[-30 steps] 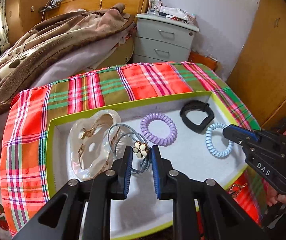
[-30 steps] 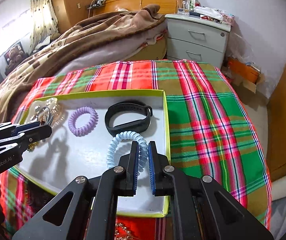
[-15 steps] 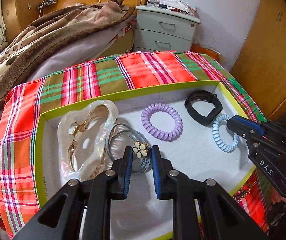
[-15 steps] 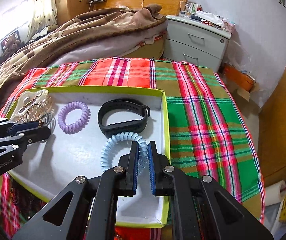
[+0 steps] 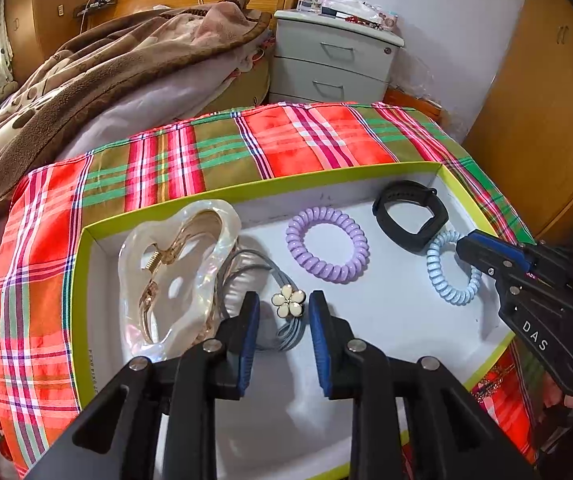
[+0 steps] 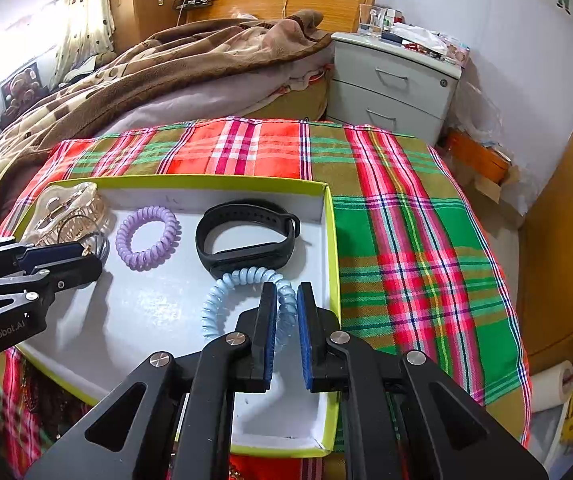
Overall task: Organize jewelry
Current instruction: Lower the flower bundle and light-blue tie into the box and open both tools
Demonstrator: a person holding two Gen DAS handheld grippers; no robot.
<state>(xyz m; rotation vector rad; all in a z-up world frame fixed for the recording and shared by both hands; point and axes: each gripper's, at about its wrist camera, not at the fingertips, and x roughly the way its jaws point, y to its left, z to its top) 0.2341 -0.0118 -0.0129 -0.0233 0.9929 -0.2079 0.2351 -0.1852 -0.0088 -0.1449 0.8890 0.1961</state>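
Surface: plaid cloth (image 6: 406, 240) lying under a green-rimmed tray (image 6: 332, 240).
Left gripper (image 5: 282, 312): jaws sitting apart around a grey hair tie's flower charm (image 5: 288, 300).
Right gripper (image 6: 286, 308): pinching the pale blue coil tie (image 6: 226, 292), near the tray's right wall, beside the black band (image 6: 246, 232).

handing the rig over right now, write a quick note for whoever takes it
Left gripper: open, fingers either side of the grey flower tie, not closed on it.
Right gripper: shut on the near side of the blue coil tie, which lies on the box floor.
All five pieces are in the green-edged box: clear claw clip at the left end, flower tie beside it, purple coil tie in the middle, black band at the back right, touching the blue coil.
Done: everything is in the box.
Left: I can't tell the final layout; the two ties at the grippers look like the next to move.
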